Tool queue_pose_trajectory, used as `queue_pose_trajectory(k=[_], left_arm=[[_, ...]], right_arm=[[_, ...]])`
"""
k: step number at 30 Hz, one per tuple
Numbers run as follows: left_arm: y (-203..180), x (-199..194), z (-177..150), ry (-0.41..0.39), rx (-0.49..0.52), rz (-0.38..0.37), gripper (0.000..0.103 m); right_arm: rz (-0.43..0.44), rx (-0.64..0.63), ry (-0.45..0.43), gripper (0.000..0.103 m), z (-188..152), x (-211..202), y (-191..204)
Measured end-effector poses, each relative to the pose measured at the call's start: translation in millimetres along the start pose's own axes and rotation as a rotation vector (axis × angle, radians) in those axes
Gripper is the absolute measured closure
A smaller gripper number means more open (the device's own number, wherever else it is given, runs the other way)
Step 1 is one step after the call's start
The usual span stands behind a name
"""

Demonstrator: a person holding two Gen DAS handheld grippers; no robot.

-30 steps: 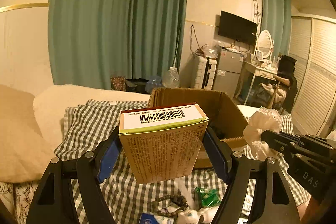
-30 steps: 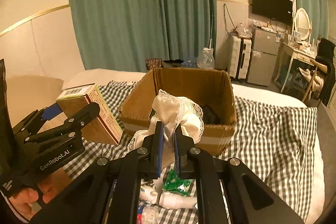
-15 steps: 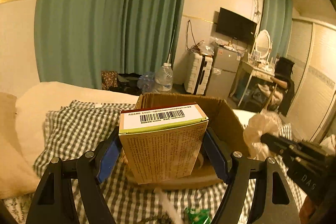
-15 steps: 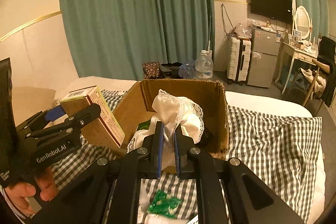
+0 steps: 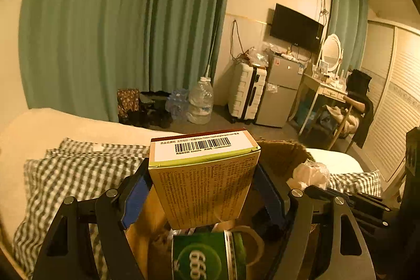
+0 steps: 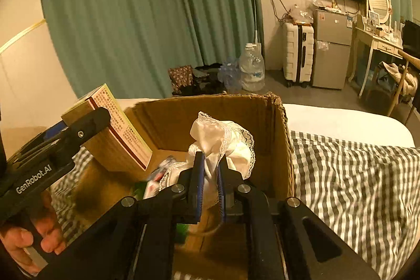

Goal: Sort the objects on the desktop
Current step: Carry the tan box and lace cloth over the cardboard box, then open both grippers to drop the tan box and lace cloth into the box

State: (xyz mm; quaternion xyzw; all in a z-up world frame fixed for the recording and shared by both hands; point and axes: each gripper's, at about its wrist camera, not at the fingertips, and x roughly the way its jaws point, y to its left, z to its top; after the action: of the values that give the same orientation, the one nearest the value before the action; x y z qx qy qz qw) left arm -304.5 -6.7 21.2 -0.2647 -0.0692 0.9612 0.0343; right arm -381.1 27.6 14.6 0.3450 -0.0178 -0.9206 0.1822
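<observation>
A: Why is the yellow-green printed carton with a barcode label [image 5: 203, 180] hanging mid-frame in the left wrist view?

B: The left gripper [image 5: 202, 190] clamps it across its width, blue pads [image 5: 135, 197] flat on both sides, over the open brown cardboard box [image 6: 286, 148]; likely so it can drop in. In the right wrist view the carton sits at left centre, above the box's left wall.

A: And the white lace-edged cloth [image 6: 225, 141]?

B: Pinched between the nearly closed jaws of the right gripper [image 6: 210, 175], centre frame, bunched above the box interior, apparently for the same drop.

A: How many of each?

B: One carton, one cloth, one box, two grippers. Already inside, lower centre of the left view: one green can-like item [image 5: 207, 256]. The other contents are too blurred to count.
</observation>
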Motion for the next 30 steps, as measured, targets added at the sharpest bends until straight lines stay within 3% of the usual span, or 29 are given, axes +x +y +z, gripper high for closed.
queue_pose_trajectory(k=[5, 10, 15, 16, 17, 19, 24, 30], left_arm=[[8, 33, -6, 0.045, -0.015, 0.0, 0.025], [14, 44, -1, 0.102, -0.084, -0.058, 0.025], [1, 44, -4, 0.118, -0.015, -0.035, 0.024], [-2, 44, -6, 0.123, 0.005, -0.019, 0.021], [-5, 44, -5, 0.126, 0.012, -0.011, 0.016], [-6, 41, -5, 0.119, 0.01, 0.017, 0.009], [-5, 35, -2, 0.125, -0.021, 0.048, 0.009], [-6, -7, 5, 0.107, -0.067, 0.063, 0.009]], right_arm=[[0.005, 0.007, 0.016, 0.094, 5, 27, -11], [0.008, 0.028, 0.004, 0.094, 4, 31, -19], [-0.03, 0.034, 0.008, 0.091, 5, 31, -18], [-0.026, 0.032, 0.004, 0.079, 5, 30, -17], [-0.019, 0.039, -0.005, 0.061, 5, 27, -17], [-0.013, 0.052, -0.027, 0.044, 6, 21, -19], [-0.02, 0.047, -0.024, 0.044, -1, 10, -19], [-0.032, 0.059, -0.024, 0.044, -8, -34, -18]])
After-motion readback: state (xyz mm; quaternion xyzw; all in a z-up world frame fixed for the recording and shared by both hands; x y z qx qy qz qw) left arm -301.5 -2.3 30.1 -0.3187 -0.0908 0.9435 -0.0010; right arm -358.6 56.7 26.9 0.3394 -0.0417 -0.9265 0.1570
